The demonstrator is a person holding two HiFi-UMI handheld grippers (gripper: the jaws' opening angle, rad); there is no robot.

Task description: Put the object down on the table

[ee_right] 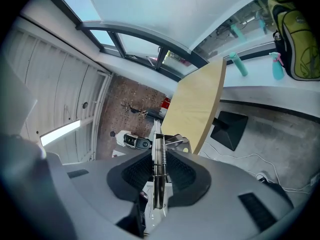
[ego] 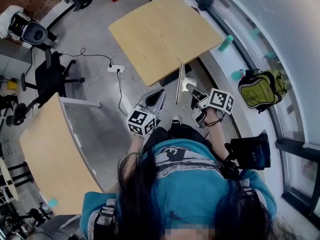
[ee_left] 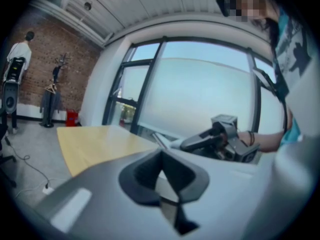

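1. Head view: the right gripper [ego: 196, 91] holds a clipboard [ego: 179, 86] on edge, in the air in front of the person's body. It hangs over the floor, just short of the near corner of the table [ego: 165, 34]. The left gripper [ego: 159, 95] sits close beside it with its tips together. The step looks like carrying the clipboard to the table, so bring it well over the wood before lowering; the corner is the nearest part, and a landing there could tip off.

2. Left gripper view: its jaws meet at the tips, and nothing I can make out sits between them. The right gripper shows off to the side with the clipboard's thin edge pointing toward the tabletop. This hand is free, so I would keep it clear, or ready to steady the far edge.

3. Right gripper view: the jaws are pinched narrow on the clipboard at its metal spring clip, and the table lies ahead.
   - The grip is at one end, so the free end may swing.
   - Turn the wrist so the flat face looks down.
   - Let the far end touch the wood first.
   - Ease the jaws apart only once it rests flat.
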